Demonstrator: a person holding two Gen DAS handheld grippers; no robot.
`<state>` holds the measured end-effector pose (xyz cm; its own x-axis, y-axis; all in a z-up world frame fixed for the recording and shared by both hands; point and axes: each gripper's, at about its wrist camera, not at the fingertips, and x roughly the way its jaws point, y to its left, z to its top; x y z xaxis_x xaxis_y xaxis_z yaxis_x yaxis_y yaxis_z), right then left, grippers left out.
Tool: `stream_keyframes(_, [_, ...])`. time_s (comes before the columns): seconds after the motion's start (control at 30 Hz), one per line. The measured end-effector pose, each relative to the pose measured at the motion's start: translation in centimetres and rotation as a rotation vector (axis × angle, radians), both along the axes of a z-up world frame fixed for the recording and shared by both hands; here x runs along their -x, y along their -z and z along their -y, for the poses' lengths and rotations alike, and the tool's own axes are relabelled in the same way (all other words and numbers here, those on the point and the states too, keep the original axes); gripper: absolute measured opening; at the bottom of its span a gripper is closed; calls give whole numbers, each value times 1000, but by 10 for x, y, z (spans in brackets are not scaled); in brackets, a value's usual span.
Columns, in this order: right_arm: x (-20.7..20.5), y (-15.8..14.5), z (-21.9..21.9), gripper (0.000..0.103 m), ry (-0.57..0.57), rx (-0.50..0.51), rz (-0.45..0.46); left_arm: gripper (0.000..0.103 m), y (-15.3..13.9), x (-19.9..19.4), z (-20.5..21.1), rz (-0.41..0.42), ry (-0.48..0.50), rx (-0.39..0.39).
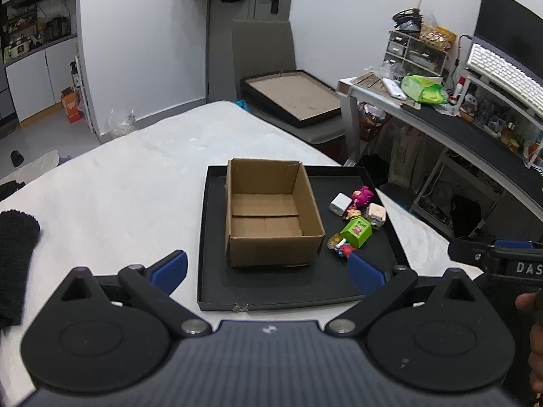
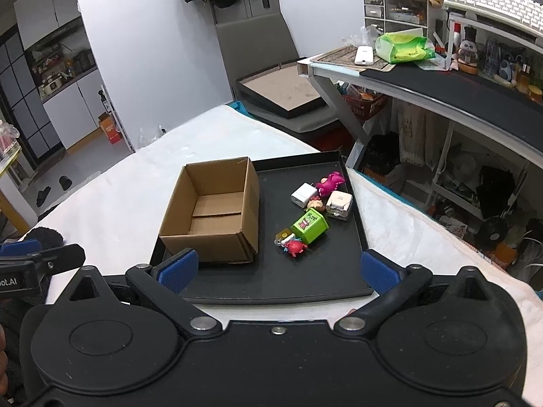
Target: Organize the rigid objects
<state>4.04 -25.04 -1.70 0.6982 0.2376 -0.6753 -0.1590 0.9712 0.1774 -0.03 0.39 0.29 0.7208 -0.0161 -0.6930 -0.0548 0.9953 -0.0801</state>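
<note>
Brown corrugated cardboard forms the open box (image 2: pixel 210 213), which stands at the left of the black tray (image 2: pixel 305 281) on the white bed (image 2: pixel 135 183); its interior shows only bare flaps, so no object has yet been placed and the task is judged to be at its start. In the right wrist view the loose items lie in a cluster right of the box, all on the tray floor: a white charger (image 2: pixel 301 196), a pink figure (image 2: pixel 331 182), a small doll head (image 2: pixel 315 204), a second white cube-shaped adapter (image 2: pixel 339 205), a green block (image 2: pixel 309 226) tipped on its side, and a red figure (image 2: pixel 294 247) with a yellowish piece touching it. All of these remain to be sorted. The left gripper (image 1: pixel 268 271) has its jaws spread wide and holds nothing; in its view the box sits centrally ahead and the cluster lies toward the right finger. The right gripper (image 2: pixel 279 269) is likewise spread and empty, with the red figure nearest, just ahead of centre, and the box ahead of the left finger. Neither gripper touches any item.
</note>
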Motion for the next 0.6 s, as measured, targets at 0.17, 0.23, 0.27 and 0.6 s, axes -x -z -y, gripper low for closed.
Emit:
stream_keyframes(0.17, [-7,6,-2,103,-20,-32,16,100,10,-13,-6,-14,-15,-4])
stream_keyframes(0.23, [-10,7,-3,103,-22,-39,23,100,13,-19,-6,-21,-18,-6])
stream_keyframes(0.27, [-12,8,-3,103,-18,-41,28,100,14,-23,-7,-26,-20,-3])
stream_keyframes(0.6, [-40,28,1,103,18,-77,-4,100,33,-49,-21,-55,-64,-7])
